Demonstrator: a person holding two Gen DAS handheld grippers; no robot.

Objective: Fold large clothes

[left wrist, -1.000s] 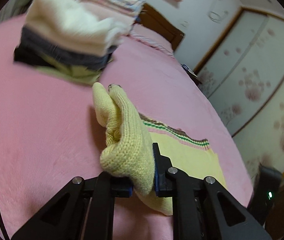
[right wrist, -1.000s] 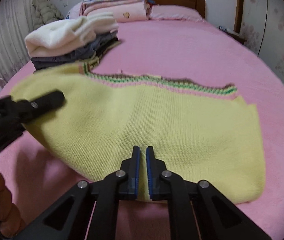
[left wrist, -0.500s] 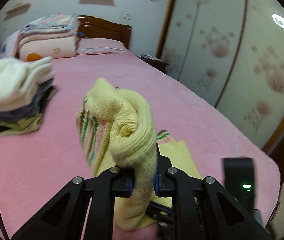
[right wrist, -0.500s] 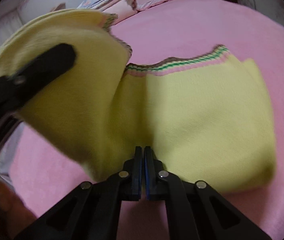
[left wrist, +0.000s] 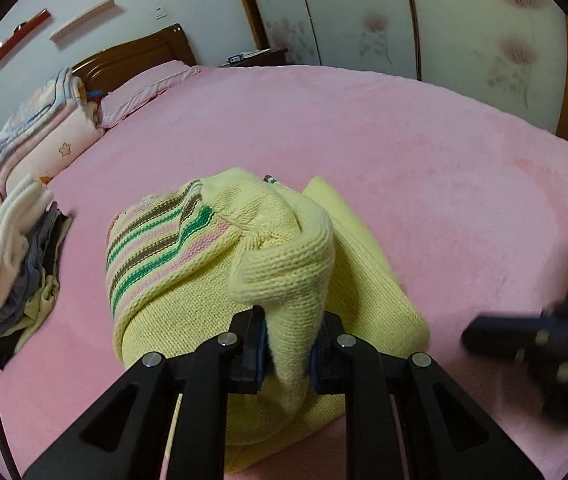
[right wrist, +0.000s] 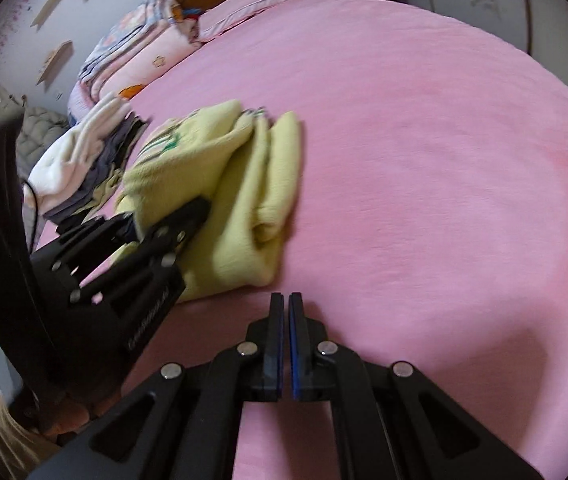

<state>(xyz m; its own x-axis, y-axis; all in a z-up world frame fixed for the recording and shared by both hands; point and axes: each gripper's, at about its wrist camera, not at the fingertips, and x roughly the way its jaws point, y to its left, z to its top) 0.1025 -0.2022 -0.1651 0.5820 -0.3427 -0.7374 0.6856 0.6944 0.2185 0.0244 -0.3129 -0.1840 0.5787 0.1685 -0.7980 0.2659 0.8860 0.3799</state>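
Lying folded on the pink bed (left wrist: 424,184), the yellow knit sweater (left wrist: 187,280) fills the lower centre of the left wrist view, its green, pink and brown striped band turned up on the left side of the bundle. A thick roll of the yellow knit runs down between the fingers of the left claw (left wrist: 288,354), which pinches that fold; the blue pads press into the fabric on both sides. In the right wrist view the sweater (right wrist: 243,184) sits in the left-centre of the frame, doubled over in several layers, with the left claw (right wrist: 155,232) gripping its near-left edge.

The right claw (right wrist: 285,344) is at the bottom centre of its own view, fingers pressed together with only a thin slit between the blue pads, nothing between them, hovering over bare pink bed just beside the sweater's near edge. It shows blurred at the right edge of the left view (left wrist: 532,336).

A stack of folded clothes (left wrist: 7,256), white on top of grey and dark items, sits at the left of the frame near the sweater. Folded quilts (left wrist: 39,120) and a pillow (left wrist: 143,84) are at upper left by the wooden headboard (left wrist: 131,52). Floral wardrobe doors (left wrist: 424,12) run along the top right.
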